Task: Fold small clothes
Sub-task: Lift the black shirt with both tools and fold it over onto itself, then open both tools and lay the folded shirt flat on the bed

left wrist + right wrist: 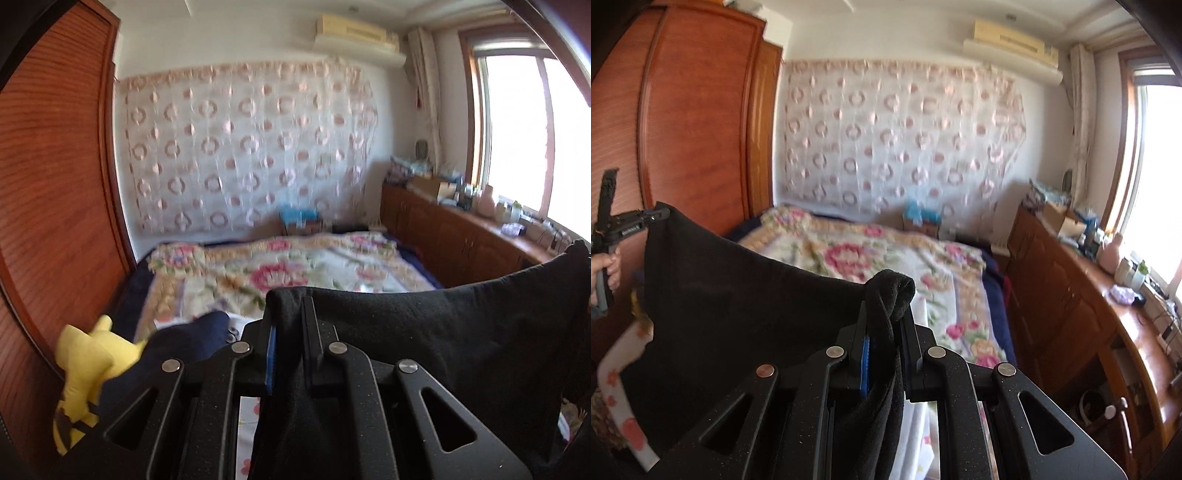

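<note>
The black garment [424, 332] hangs in the air above the bed [295, 266], stretched between both tongs. The left tongs [286, 332] are clamped on one top corner; the right tongs [886, 332] grip the other (bunched). No fold is visible yet, so the task appears to be at its start: laying flat and folding remain. A yellow plush toy [85, 373] lies lower left.
</note>
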The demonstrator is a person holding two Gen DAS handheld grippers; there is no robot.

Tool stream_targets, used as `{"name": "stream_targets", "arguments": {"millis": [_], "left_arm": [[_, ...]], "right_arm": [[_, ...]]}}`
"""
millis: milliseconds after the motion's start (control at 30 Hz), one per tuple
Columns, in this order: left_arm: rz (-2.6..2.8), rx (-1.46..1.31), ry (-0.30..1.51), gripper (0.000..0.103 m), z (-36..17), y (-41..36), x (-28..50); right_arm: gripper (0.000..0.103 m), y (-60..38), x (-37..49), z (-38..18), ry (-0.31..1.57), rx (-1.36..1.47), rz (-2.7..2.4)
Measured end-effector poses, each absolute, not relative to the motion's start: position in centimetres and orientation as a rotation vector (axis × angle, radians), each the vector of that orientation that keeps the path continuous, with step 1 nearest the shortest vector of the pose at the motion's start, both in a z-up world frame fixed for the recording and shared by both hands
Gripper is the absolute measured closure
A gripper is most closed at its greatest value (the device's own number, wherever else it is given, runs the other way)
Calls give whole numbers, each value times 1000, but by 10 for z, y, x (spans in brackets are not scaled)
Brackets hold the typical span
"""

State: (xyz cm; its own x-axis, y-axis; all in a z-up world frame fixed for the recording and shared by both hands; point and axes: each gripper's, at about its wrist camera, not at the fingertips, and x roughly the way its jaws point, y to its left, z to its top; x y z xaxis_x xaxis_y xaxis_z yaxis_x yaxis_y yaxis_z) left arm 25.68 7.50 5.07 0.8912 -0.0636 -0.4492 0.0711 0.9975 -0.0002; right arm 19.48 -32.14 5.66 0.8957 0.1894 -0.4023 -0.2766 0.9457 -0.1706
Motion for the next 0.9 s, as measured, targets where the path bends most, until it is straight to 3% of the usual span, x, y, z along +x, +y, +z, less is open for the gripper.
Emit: {"name": "stream_targets", "arguments": {"millis": [300, 500, 633, 767, 833, 900], "left_arm": [[-72, 68, 603, 91, -5, 48, 341], [-95, 76, 687, 89, -27, 44, 356], [-170, 33, 761, 67, -27, 42, 348], [-195, 55, 756, 54, -21, 39, 319], [-202, 53, 751, 36, -19, 39, 298], [-215, 44, 758, 28, -22, 40, 283]], "right_arm": [[90, -296, 333, 15, 574, -202, 206], [90, -321, 365, 45, 653, -166, 200], [79, -332, 362, 40, 657, -162, 186], [71, -331, 334, 51, 614, -147, 199], [63, -334, 315, 54, 599, -123, 210], [58, -337, 292, 56, 579, -107, 236]]}}
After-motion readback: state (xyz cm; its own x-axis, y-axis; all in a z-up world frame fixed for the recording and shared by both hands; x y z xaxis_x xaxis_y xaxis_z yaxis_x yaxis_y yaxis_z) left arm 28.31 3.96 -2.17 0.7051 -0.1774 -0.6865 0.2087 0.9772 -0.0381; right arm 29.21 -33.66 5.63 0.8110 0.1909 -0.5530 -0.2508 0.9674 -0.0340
